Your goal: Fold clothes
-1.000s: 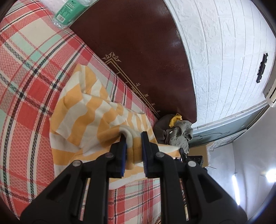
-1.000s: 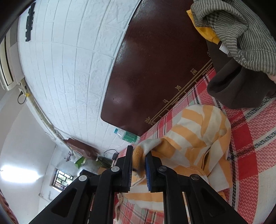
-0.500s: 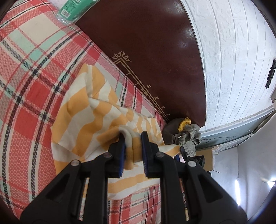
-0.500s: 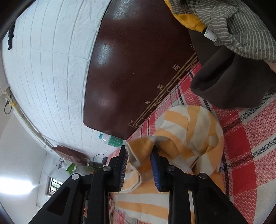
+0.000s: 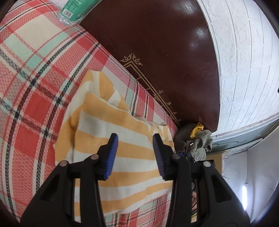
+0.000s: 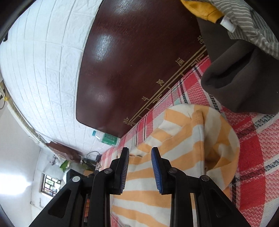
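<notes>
An orange-and-cream striped garment (image 5: 122, 139) lies folded over on the red plaid bed cover (image 5: 34, 87); it also shows in the right wrist view (image 6: 183, 148). My left gripper (image 5: 135, 153) is open and empty just above the garment's middle. My right gripper (image 6: 140, 162) is open and empty above the garment's other side. Neither gripper holds cloth.
A dark wooden headboard (image 5: 165, 52) runs along the bed's far edge below a white brick wall (image 5: 244, 52). A pile of dark, grey and yellow clothes (image 5: 195, 139) sits by the garment, close in the right wrist view (image 6: 235, 78). A green-labelled bottle (image 5: 75, 10) lies by the headboard.
Both grippers were shut on bunched parts of the striped garment. Both have opened and let go. The garment now lies flatter, folded over on the bed.
</notes>
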Motion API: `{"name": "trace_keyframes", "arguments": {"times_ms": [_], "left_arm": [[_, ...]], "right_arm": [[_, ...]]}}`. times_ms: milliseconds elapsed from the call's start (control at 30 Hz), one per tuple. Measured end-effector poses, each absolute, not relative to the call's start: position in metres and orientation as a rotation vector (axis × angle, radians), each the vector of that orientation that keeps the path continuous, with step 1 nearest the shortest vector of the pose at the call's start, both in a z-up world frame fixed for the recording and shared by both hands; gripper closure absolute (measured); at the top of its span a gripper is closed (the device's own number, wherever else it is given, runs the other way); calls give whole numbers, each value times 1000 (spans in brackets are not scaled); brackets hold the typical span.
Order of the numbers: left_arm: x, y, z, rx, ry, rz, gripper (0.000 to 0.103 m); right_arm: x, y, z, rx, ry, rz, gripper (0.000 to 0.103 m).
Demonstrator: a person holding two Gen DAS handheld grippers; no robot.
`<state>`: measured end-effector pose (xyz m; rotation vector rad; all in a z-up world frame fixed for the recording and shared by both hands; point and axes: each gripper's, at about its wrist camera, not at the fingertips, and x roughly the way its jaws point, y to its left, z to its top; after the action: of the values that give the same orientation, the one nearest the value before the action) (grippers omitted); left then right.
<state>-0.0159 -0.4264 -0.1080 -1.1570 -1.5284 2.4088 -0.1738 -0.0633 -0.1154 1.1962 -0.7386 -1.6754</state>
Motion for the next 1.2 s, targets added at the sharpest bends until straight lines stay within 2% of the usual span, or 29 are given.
{"name": "trace_keyframes", "arguments": {"times_ms": [233,400,533,600,667,800,867,933,967,1033,1100,1200], "left_arm": [[-9,-415,-100,-1197,-1315,2554,60],[-20,-396,-122,-1399,-1103,2655,60],[-10,-387,-117,-1373,-1030,2687,60],[-5,-382,-114,-1360,-993,2702,60],[0,-377,-112,-1346,-956,2716,60],[10,-368,-106,-1317,-882,2744,60],[19,-348,-97,-1289,-750,2773,60],[27,-321,-89,-1246,-594,2788,60],[31,-308,-86,-1227,-524,2790,60],[33,-283,-84,-1199,-411,2791,58],[35,-252,-84,-1172,-283,2750,49],[36,-204,-86,-1139,-70,2676,47]], "right_arm": [[-168,-74,-124,1237,-663,-1651,75],[-172,-83,-142,1332,-605,-1666,73],[-171,-84,-147,1353,-591,-1673,73],[-167,-82,-139,1333,-572,-1677,70],[-163,-76,-130,1297,-571,-1671,60],[-154,-48,-111,1215,-568,-1678,59],[-150,-32,-107,1204,-574,-1692,57],[-147,-15,-105,1207,-589,-1712,48],[-146,-7,-106,1210,-599,-1718,46],[-145,8,-109,1219,-628,-1723,46],[-144,21,-114,1235,-665,-1720,46],[-144,35,-123,1260,-715,-1707,46]]}}
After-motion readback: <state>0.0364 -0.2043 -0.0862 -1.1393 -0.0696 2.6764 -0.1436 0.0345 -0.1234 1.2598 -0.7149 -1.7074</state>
